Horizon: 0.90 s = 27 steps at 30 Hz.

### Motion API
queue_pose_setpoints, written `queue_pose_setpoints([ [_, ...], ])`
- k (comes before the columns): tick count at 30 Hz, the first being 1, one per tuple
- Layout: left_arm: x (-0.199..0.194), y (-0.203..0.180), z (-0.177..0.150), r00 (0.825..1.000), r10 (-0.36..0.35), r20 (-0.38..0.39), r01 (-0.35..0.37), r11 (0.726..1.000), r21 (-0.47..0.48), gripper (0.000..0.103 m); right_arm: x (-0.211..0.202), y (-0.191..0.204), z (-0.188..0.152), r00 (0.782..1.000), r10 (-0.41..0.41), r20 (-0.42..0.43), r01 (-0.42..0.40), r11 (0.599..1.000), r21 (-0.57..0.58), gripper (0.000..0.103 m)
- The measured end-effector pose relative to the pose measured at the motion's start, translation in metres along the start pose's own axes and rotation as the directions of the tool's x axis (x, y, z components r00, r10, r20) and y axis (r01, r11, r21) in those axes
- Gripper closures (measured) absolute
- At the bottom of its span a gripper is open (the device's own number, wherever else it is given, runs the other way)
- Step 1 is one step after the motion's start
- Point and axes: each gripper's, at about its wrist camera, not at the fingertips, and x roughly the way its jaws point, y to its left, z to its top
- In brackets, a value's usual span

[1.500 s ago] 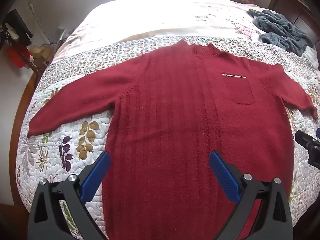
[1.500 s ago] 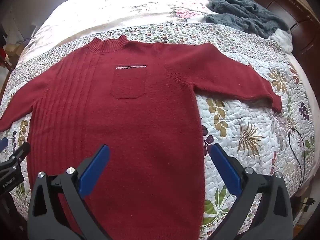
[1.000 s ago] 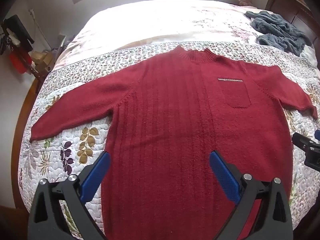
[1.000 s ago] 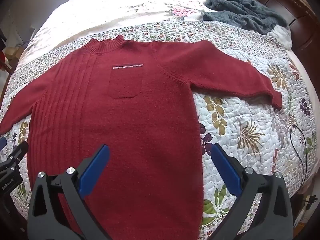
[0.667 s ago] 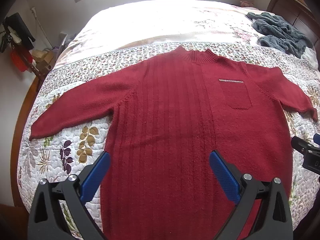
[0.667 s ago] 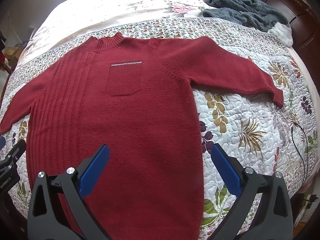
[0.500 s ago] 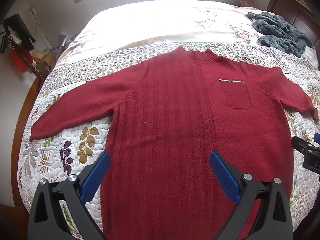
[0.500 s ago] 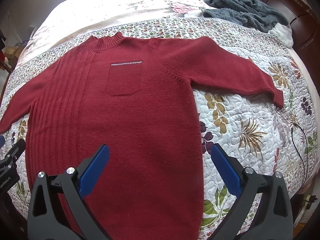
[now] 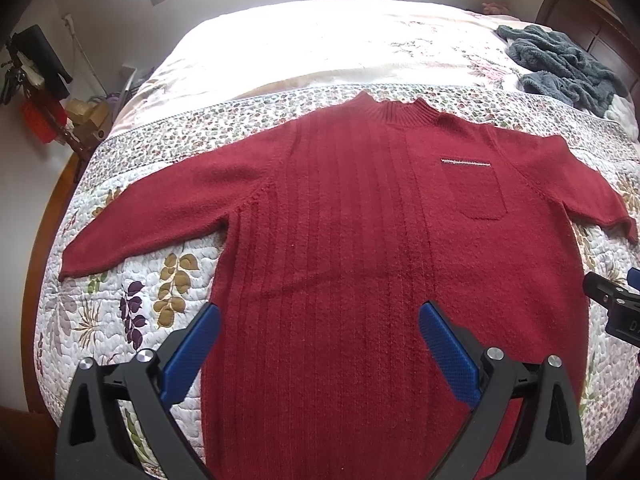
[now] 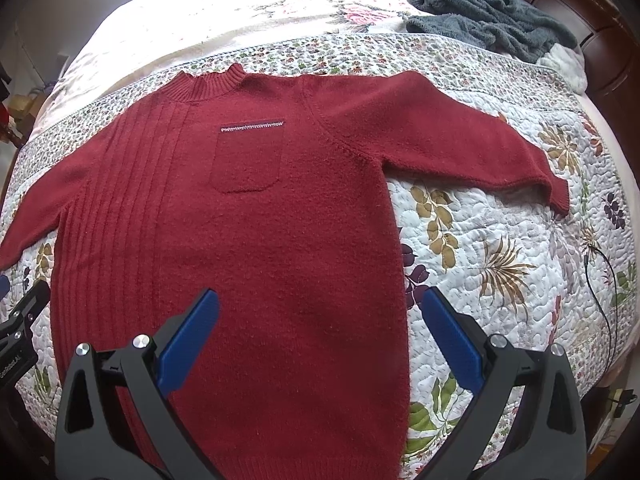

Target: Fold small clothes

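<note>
Red sweater (image 9: 352, 248) spread flat, front up, across near half of bed (image 9: 304, 52), hem at near edge, collar toward far side, both sleeves out sideways. Left gripper (image 9: 318, 322) above lower body of sweater, spread wide, holding nothing. Right gripper (image 10: 320, 310) likewise spread, empty, over sweater's right hem side. Grey fleece garment (image 10: 492, 12) bunched at far right corner.

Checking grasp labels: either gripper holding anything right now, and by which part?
Nothing is held. The left gripper and right gripper are both open above the red sweater, which lies flat on the quilt.
</note>
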Motion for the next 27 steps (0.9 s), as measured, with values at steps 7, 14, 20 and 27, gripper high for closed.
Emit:
queue_pose_setpoints([
  [7, 0.0019, 0.0012, -0.0015, 1.0, 0.003, -0.002, -0.003, 1.0, -0.001, 0.004, 0.0043, 0.0009, 0.0005, 1.0, -0.008, -0.005, 0.008, 1.0, -0.001, 0.003],
  [14, 0.0024, 0.0015, -0.0006, 1.0, 0.004, -0.003, -0.004, 1.0, -0.001, 0.004, 0.0047, 0.0004, 0.0009, 1.0, -0.005, -0.003, 0.005, 1.0, -0.005, 0.003],
  [20, 0.0009, 0.0024, 0.0011, 1.0, 0.005, 0.003, -0.005, 1.0, -0.005, 0.004, 0.0036, 0.001, 0.0028, 1.0, -0.002, 0.0, 0.002, 1.0, 0.0, 0.003],
  [27, 0.0001, 0.0023, 0.0022, 1.0, 0.008, 0.007, -0.007, 1.0, -0.004, 0.004, 0.0033, 0.0015, 0.0046, 1.0, -0.004, 0.001, 0.004, 1.0, -0.001, 0.003],
])
